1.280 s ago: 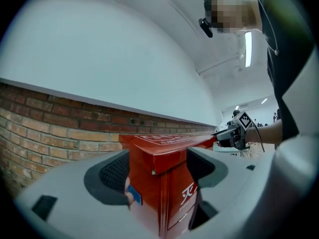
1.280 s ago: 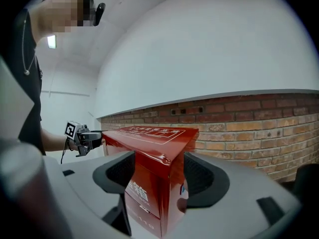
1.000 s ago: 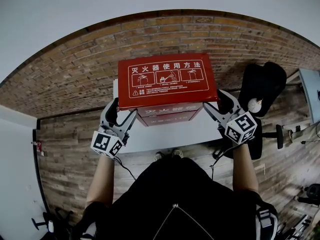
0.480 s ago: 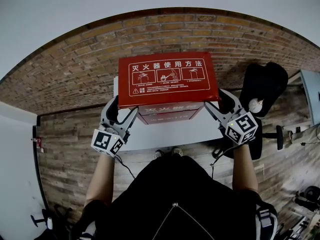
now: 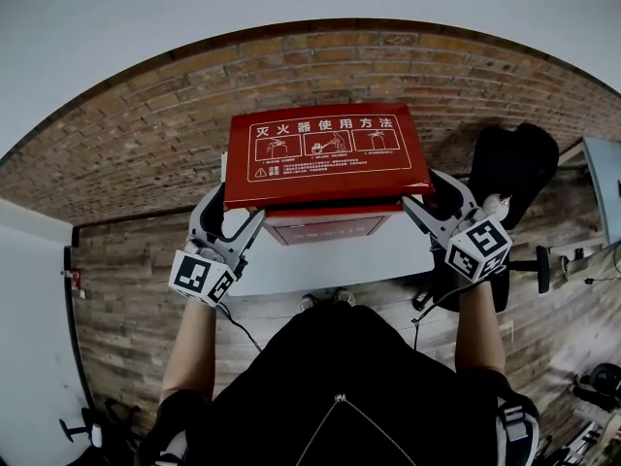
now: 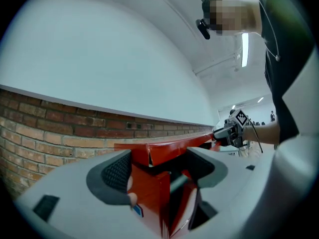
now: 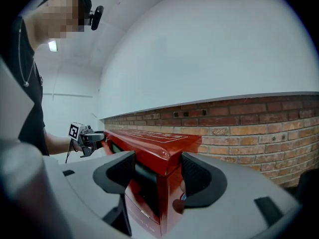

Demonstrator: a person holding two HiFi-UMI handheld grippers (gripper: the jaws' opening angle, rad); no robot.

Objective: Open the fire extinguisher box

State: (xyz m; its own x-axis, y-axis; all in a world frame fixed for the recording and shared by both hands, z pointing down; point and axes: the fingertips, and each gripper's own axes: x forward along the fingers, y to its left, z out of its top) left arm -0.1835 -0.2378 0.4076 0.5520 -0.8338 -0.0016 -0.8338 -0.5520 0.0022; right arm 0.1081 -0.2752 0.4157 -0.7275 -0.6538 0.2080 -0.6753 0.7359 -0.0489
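The person's black top (image 5: pixel 340 386) fills the near edge of the head view, with both forearms stretched forward over a wood-plank floor (image 5: pixel 126 299). Ahead of them a red metal fire extinguisher box (image 5: pixel 330 228) stands on a white tabletop (image 5: pixel 320 260).

The left gripper (image 5: pixel 236 214) is at the box's front-left corner and the right gripper (image 5: pixel 427 200) at its front-right corner. Each gripper view shows dark ribbed pads set either side of a corner of the box's flat red lid (image 5: pixel 325 153), closed onto that corner, with the opposite gripper visible at the lid's far end.

The lid carries white printed instructions with three small diagrams. It sits tilted up at the front, and a dark gap runs between its front edge and the box body below.

Right behind the box rises a red-brown brick wall (image 5: pixel 146 144), topped by a plain white wall (image 5: pixel 291 8). A black office chair (image 5: pixel 509 168) stands on the floor to the right of the box.
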